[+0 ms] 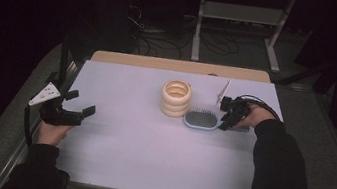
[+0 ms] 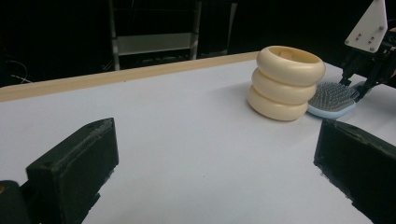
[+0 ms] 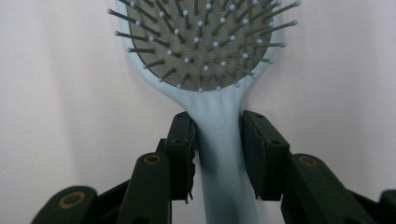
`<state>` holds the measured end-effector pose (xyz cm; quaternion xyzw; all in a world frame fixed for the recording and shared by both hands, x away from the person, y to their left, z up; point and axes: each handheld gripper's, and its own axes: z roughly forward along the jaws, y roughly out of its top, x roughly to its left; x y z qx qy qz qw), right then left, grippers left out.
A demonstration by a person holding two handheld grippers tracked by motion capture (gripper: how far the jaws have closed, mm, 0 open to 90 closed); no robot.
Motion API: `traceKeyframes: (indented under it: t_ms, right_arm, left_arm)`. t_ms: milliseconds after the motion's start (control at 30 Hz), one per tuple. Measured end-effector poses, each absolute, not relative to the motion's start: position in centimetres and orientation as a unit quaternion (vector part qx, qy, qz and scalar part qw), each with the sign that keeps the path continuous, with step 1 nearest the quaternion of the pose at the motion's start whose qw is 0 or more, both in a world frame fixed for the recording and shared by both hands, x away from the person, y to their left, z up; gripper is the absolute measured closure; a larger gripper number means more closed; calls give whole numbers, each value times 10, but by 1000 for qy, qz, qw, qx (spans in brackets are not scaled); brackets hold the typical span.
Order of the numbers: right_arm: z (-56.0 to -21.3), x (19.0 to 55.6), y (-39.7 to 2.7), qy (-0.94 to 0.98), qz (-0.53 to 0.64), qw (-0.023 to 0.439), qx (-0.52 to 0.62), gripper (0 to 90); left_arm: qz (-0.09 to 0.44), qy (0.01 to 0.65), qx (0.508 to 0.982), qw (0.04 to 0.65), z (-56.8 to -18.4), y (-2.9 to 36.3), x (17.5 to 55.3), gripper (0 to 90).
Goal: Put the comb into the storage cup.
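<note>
Darkness is surrounding a pale, smooth, matte table [image 1: 138, 145] with a light wooden strip along its far edge; a metal shelf frame [image 1: 241, 14] and loose cables on the floor are showing faintly beyond it.

On the table, a light blue plastic hairbrush [image 1: 202, 120] is lying flat, bristles up. Its oval head is carrying a grey mesh pad studded with thin dark pins, each tipped with a small pale ball. Its narrow, smooth handle is running straight back between the jaws of the right gripper [image 1: 225, 116]. In the right gripper view, the two black jaws are sitting on either side of the handle [image 3: 219, 140] just behind the head, pressing against or very nearly against it. The person's right hand [image 1: 254, 116], in a dark sleeve, is reaching forward, holding this gripper low over the table.

Just past the brush head, away from the right gripper, a cream-coloured holder [image 1: 176, 97] is standing upright, shaped like three rounded, glossy rings stacked, hollow at the top.

Well apart from both, the left gripper [image 1: 80, 104] is hovering over bare table near its edge, its blocky, rough-faced black jaws spread wide with nothing between them. A grey triangular plate is sitting on top of it.
</note>
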<state>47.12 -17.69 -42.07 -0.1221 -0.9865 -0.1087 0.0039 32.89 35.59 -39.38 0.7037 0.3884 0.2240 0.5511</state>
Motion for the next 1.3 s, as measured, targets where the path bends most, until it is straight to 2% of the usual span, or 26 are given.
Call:
traceKeyframes:
  t_ms: [533, 967, 1300]
  right_arm:
    - [-420, 466, -175, -988, -101, 9, -115, 673]
    - [-416, 461, -175, -979, -102, 44, -169, 690]
    - [-410, 450, -184, -972, -132, 28, -190, 691]
  left_arm:
    - [222, 388, 703, 553, -394, 356, 329, 0]
    - [222, 389, 701, 555, -394, 356, 328, 0]
    - [222, 391, 700, 555, -393, 356, 328, 0]
